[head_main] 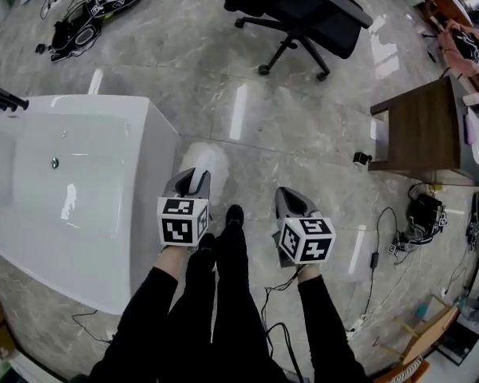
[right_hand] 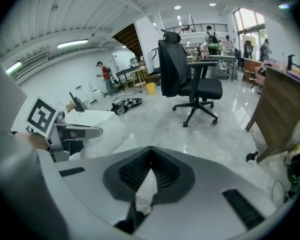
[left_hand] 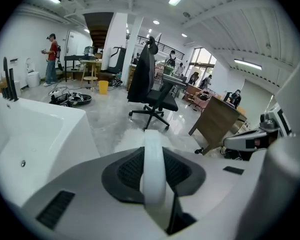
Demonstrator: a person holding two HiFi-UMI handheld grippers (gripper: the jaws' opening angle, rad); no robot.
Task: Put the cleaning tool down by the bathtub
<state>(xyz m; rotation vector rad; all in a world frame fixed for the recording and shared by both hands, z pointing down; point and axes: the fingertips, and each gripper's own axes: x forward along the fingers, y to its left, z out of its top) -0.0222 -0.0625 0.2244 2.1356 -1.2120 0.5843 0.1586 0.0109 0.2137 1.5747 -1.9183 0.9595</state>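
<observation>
Head view: left gripper [head_main: 195, 178] clamped on the cleaning tool [head_main: 206, 159]; its white head hangs over the floor [head_main: 255, 154], just beside the bathtub [head_main: 161, 146].
Left gripper view: white handle [left_hand: 152, 169] pinched between the jaws.
Right gripper view: right gripper [right_hand: 150, 156] closed on a small white scrap [right_hand: 146, 185].
Advice: lower straight down clear of the tub wall, then release.
</observation>
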